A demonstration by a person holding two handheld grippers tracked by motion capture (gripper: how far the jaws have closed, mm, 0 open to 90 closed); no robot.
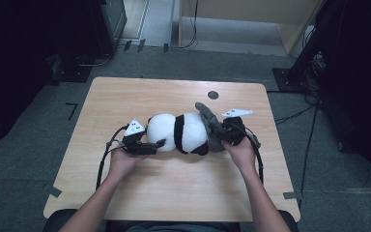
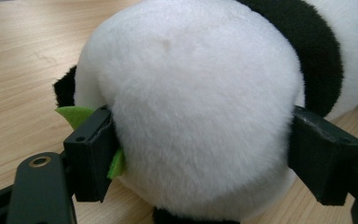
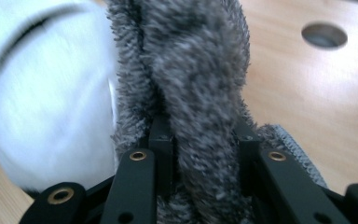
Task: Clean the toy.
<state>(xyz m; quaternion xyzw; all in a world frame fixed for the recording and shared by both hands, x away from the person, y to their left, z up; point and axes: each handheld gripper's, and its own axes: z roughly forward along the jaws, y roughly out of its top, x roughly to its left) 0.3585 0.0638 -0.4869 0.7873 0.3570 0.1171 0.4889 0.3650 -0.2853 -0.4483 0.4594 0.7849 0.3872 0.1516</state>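
Wooden table [image 1: 174, 188] on grey carpet, left claw [image 1: 150, 146] clamping plush panda [image 1: 178, 133], right claw [image 1: 226, 131] pinching grey cloth [image 1: 211, 124]

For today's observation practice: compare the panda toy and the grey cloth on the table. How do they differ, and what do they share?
The panda is white with black bands; the cloth is plain grey. The panda is plump and rounded; the cloth is a limp, bunched strip. The panda lies along the table; the cloth's far end sticks up. The left hand-held gripper clamps the panda, the right hand-held gripper pinches the cloth. Both are soft and fuzzy, and they touch.
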